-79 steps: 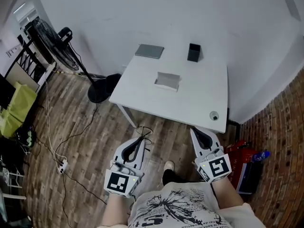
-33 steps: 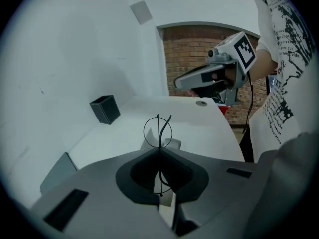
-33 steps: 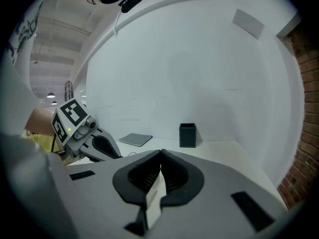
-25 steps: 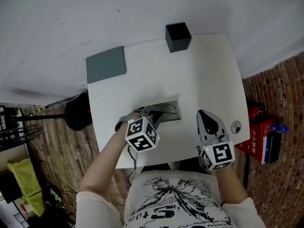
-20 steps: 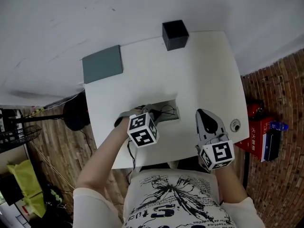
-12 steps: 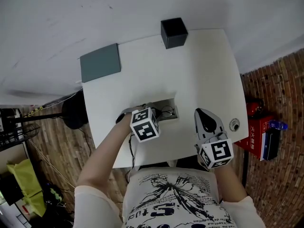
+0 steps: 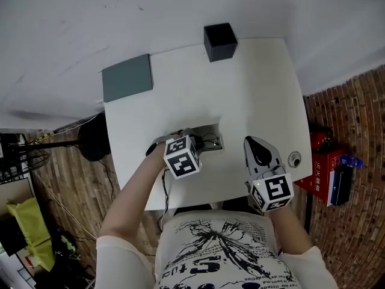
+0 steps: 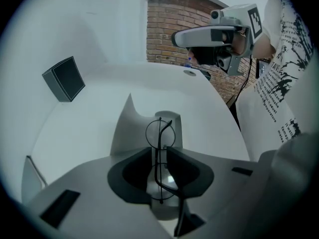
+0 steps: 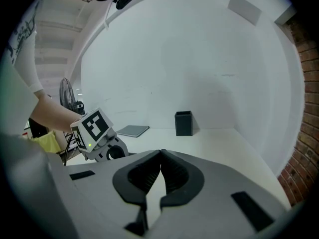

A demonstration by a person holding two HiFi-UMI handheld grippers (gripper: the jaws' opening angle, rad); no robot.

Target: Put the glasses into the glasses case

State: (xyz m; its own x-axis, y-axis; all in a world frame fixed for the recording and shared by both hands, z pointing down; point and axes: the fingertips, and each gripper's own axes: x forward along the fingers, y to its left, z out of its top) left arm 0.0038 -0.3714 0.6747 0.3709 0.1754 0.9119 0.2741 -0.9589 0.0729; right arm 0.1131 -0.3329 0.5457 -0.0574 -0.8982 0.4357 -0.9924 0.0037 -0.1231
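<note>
case (image 7: 212,136): pale and open, near the 6 o'clock edge of the table (image 7: 258,89). In the left gripper view its lid flap stands up at 9 o'clock of the tray.
glasses (image 8: 159,156): thin round wire frame, folded, standing on edge right over the tray of the case. I cannot tell whether they already rest in it.
left gripper (image 7: 194,138): points steeply down at the case. Its fingers have just been spreading and are now released, with the glasses in the gap and the pads not pressing them.
right gripper (image 7: 252,142): at 3 o'clock of the case and apart from it, fingers clenched together on nothing.
black box (image 7: 219,41): at 12 o'clock of the case, by the far edge.
grey pad (image 7: 127,77): at 10 o'clock of the case.
</note>
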